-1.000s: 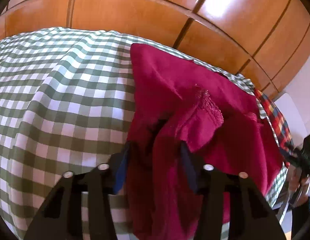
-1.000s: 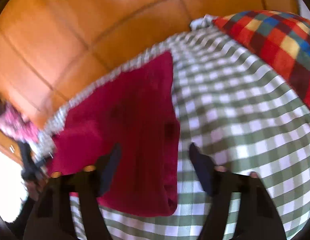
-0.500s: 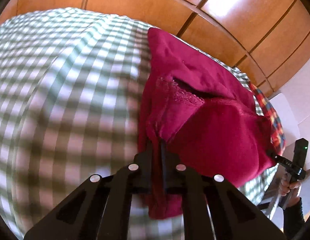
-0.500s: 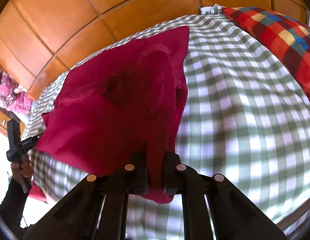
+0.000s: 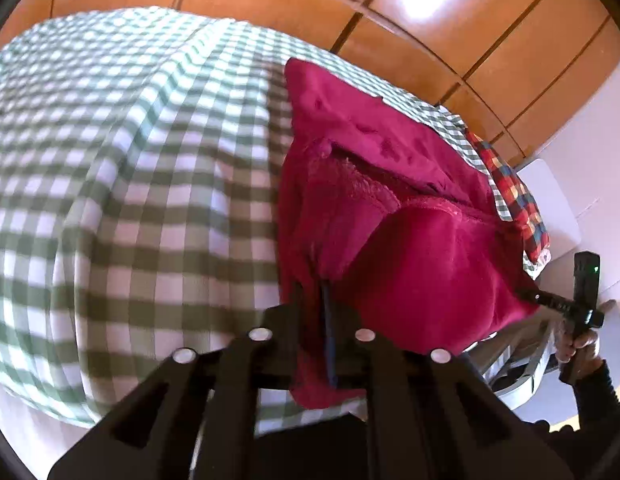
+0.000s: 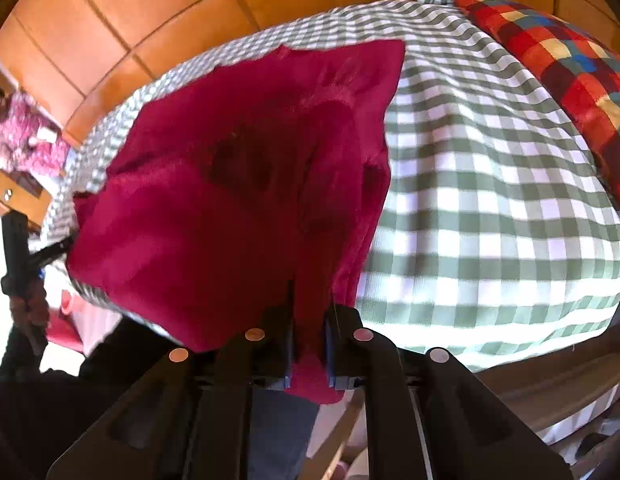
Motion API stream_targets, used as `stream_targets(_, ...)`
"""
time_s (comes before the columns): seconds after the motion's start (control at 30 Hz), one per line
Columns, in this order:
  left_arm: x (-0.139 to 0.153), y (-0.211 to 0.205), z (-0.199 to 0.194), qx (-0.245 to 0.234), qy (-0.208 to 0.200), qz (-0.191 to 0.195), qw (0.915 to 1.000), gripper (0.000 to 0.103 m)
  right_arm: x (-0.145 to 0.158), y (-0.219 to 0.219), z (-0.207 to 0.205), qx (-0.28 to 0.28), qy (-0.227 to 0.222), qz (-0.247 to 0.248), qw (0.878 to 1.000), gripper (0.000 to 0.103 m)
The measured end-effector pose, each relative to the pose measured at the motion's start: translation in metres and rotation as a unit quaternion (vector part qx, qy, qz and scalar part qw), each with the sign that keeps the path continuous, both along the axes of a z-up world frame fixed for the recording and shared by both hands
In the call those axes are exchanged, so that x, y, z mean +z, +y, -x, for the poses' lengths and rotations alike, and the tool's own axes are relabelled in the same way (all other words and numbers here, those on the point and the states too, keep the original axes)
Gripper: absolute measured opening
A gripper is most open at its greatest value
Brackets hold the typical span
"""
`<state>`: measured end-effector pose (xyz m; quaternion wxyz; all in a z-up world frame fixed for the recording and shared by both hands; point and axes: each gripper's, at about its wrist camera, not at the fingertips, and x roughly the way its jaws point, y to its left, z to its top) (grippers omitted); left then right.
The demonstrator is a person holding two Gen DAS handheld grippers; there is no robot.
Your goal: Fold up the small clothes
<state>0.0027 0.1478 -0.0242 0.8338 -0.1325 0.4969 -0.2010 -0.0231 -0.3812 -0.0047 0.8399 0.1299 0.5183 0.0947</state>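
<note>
Left gripper [image 5: 315, 320] pinching near edge of red garment [image 5: 390, 216]; jaws easing apart, cloth between. Right gripper [image 6: 310, 344] same on opposite corner [image 6: 238, 184], jaws easing apart, cloth between. Both spread a second ago, now clamped. Near edge raised and drawn off checked cloth [image 5: 130, 160]; far part lying flat. Likely start of fold.

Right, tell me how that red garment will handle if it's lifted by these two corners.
The red garment is probably floppy: it sags in soft folds between the left gripper and right gripper, whose jaws are opening with cloth between them. It looks fleecy and thick, so likely grippy, not slippery, on the checked sheet.
</note>
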Motion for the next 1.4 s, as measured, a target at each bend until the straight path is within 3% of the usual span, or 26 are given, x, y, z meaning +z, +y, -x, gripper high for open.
stream_targets(0.03,0.001,0.001,-0.005,0.004,-0.002,0.002,1.0,0.027,0.004,-0.002,-0.003,-0.011,-0.011,0.007,1.0,0.046)
stream_targets(0.07,0.001,0.0,-0.01,0.005,-0.003,0.009,0.9999,0.039,0.007,-0.004,-0.006,-0.023,-0.026,0.013,0.999,0.066)
stream_targets(0.13,0.005,0.001,-0.019,0.008,-0.016,0.019,0.9997,0.046,0.012,-0.007,-0.017,-0.034,-0.053,0.02,0.998,0.066)
stream_targets(0.27,0.008,-0.012,-0.037,-0.002,-0.031,0.012,0.9995,0.046,0.012,0.002,-0.041,-0.024,-0.07,0.041,0.996,0.066)
stream_targets(0.33,0.008,-0.02,-0.043,-0.013,-0.034,0.007,0.9993,0.044,0.012,0.013,-0.051,-0.003,-0.079,0.061,0.995,0.059)
stream_targets(0.37,0.007,-0.024,-0.047,-0.015,-0.037,0.004,0.9992,0.036,0.013,0.019,-0.056,0.004,-0.08,0.067,0.995,0.053)
stream_targets(0.43,0.005,-0.027,-0.052,-0.02,-0.038,-0.002,0.9991,0.021,0.013,0.025,-0.061,0.016,-0.08,0.08,0.993,0.031)
stream_targets(0.47,0.005,-0.03,-0.053,-0.021,-0.04,-0.008,0.9989,0.009,0.014,0.026,-0.06,0.019,-0.078,0.084,0.993,0.014)
stream_targets(0.5,0.006,-0.03,-0.053,-0.022,-0.042,-0.01,0.9988,0.008,0.018,0.026,-0.058,0.021,-0.079,0.086,0.993,0.007)
stream_targets(0.77,0.059,-0.005,-0.026,-0.027,-0.116,0.059,0.9911,0.006,0.073,0.008,-0.021,-0.017,-0.141,0.063,0.988,0.007)
stream_targets(0.87,0.074,0.001,-0.031,-0.019,-0.135,0.078,0.9876,0.006,0.088,0.004,-0.03,-0.035,-0.16,0.044,0.985,0.007)
stream_targets(0.97,0.087,-0.004,-0.052,-0.01,-0.151,0.072,0.9859,0.007,0.094,-0.002,-0.061,-0.054,-0.173,0.041,0.983,0.007)
stream_targets(1.17,0.082,-0.022,-0.124,0.019,-0.138,0.037,0.9895,0.007,0.063,-0.011,-0.149,-0.094,-0.134,0.043,0.986,0.007)
stream_targets(1.4,0.038,-0.049,-0.213,0.055,-0.072,-0.018,0.9957,0.007,0.012,-0.011,-0.215,-0.139,-0.087,0.07,0.984,0.007)
